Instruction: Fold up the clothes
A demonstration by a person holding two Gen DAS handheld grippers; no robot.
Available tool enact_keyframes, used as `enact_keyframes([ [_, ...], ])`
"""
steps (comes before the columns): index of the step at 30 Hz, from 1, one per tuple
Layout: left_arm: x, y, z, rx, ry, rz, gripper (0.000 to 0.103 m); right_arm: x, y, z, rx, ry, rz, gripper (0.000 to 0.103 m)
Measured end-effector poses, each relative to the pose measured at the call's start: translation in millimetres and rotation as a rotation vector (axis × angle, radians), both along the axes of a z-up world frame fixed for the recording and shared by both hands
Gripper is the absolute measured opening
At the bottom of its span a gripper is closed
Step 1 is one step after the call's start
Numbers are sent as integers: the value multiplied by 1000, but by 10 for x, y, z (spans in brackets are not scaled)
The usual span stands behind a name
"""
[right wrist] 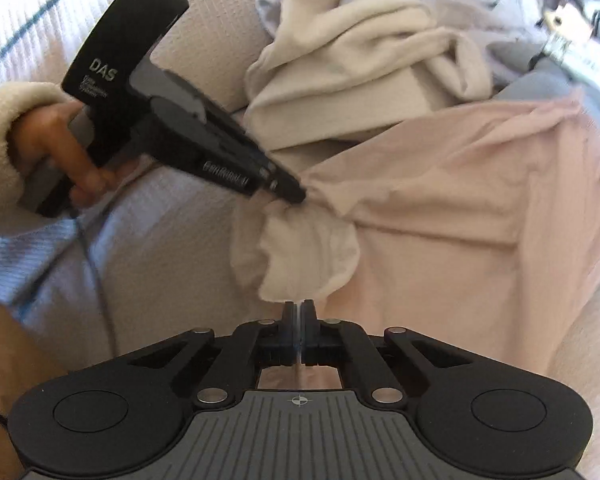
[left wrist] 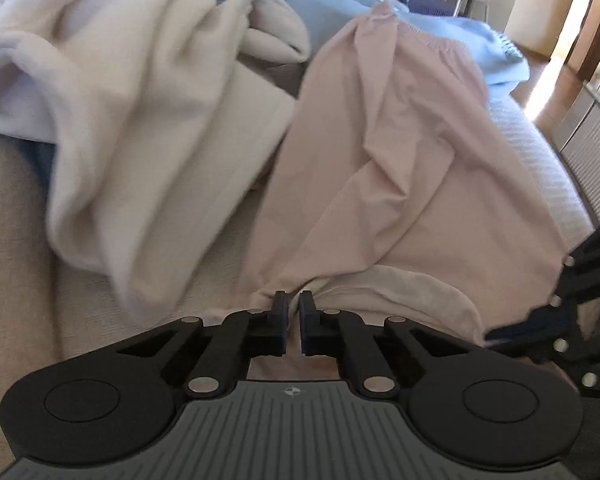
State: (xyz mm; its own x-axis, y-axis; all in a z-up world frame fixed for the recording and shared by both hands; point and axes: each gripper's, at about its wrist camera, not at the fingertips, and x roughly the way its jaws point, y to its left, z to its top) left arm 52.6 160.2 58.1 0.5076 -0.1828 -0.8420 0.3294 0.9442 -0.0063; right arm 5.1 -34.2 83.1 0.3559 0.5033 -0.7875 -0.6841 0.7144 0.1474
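The bed [right wrist: 204, 32] is the largest thing here, covered in a pale waffle-weave spread with a fine ribbed grain that should give little slip under cloth. On it, spread wide and rumpled, lies the pink garment [left wrist: 400, 168]: thin, matte, woven cotton by its look, with a gathered elastic band at its far end and long soft creases running down it. It looks light and limp, so it will sag between two holds and needs lifting by corners or a hem rather than by the middle. To its left a cream fleece garment [left wrist: 140, 120] sits in a thick heap, plush and bulkier, partly over a grey garment [left wrist: 324, 12] behind.

At the pink garment's near edge a white lining or pocket [right wrist: 312, 256] has turned out in a crumpled puff, softer and fuzzier than the pink cloth.

The left gripper [right wrist: 298, 196] has its fingers clamped on a bunched fold of the pink cloth just above that puff; a hand [right wrist: 60, 148] in a fleecy cuff holds it. The right gripper [right wrist: 298, 308] has its fingers pressed together at the lower hem, a thin pale edge seemingly pinched between them, though that is hard to make out. Both holds sit near each other, probably too close for a clean fold
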Motion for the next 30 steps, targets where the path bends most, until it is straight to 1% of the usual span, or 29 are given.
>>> enact_keyframes([
  [3, -70, 79, 71, 56, 7, 28, 5, -33, -54, 40, 65, 86, 13, 2],
  [5, -182, 87, 146, 145, -13, 29, 5, -87, -86, 88, 127, 158, 33, 2],
  [6, -226, 94, 154, 193, -20, 32, 5, -105, -73, 81, 124, 171, 42, 2],
  [7, -241, 123, 121, 225, -17, 43, 5, -123, -60, 74, 121, 183, 52, 2],
  [8, -241, 146, 86, 228, -12, 51, 5, -141, -46, 66, 117, 196, 61, 2],
  [9, -238, 158, 60, 220, -10, 52, 5, -114, -15, -4, 80, 209, 61, 2],
  [10, -234, 171, 34, 211, -8, 54, 7, -88, 17, -74, 42, 222, 61, 3],
  [11, -240, 165, 39, 199, -18, 52, 11, -74, 44, -138, -10, 209, 42, 10],
  [12, -248, 148, 80, 176, -33, 46, 17, -68, 52, -185, -42, 206, 29, 11],
  [13, -253, 131, 129, 147, -47, 39, 31, -62, 58, -230, -74, 203, 16, 11],
  [14, -258, 114, 179, 118, -61, 33, 46, -67, 15, -178, -34, 202, 4, 13],
  [15, -263, 98, 228, 89, -75, 27, 50, -72, -28, -126, 5, 201, -7, 16],
  [16, -261, 70, 267, 74, -88, 15, 54, -77, -71, -74, 45, 200, -19, 24],
  [17, -249, 22, 285, 72, -95, 4, 55, -81, -115, -22, 85, 199, -31, 36],
  [18, -233, -35, 294, 73, -97, -4, 56, -91, -169, 48, 125, 182, -45, 43],
  [19, -205, -65, 289, 70, -96, -5, 59, -103, -224, 91, 154, 164, -65, 55],
  [20, -170, -76, 275, 66, -92, -2, 60, -114, -279, 135, 184, 147, -84, 60],
  [21, -137, -91, 263, 62, -87, -2, 61, -125, -334, 177, 213, 129, -104, 60],
  [25, -91, -145, 260, 40, -76, 2, 63, -66, -415, 120, 168, 121, -219, 60],
  [26, -100, -157, 266, 32, -78, 6, 65, -72, -418, 108, 164, 122, -227, 60],
  [27, -127, -157, 305, 19, -85, 8, 67, -78, -422, 97, 160, 122, -234, 60],
  [30, -176, -139, 444, -55, -114, 15, 79, -93, -427, 63, 156, 131, -252, 60],
])
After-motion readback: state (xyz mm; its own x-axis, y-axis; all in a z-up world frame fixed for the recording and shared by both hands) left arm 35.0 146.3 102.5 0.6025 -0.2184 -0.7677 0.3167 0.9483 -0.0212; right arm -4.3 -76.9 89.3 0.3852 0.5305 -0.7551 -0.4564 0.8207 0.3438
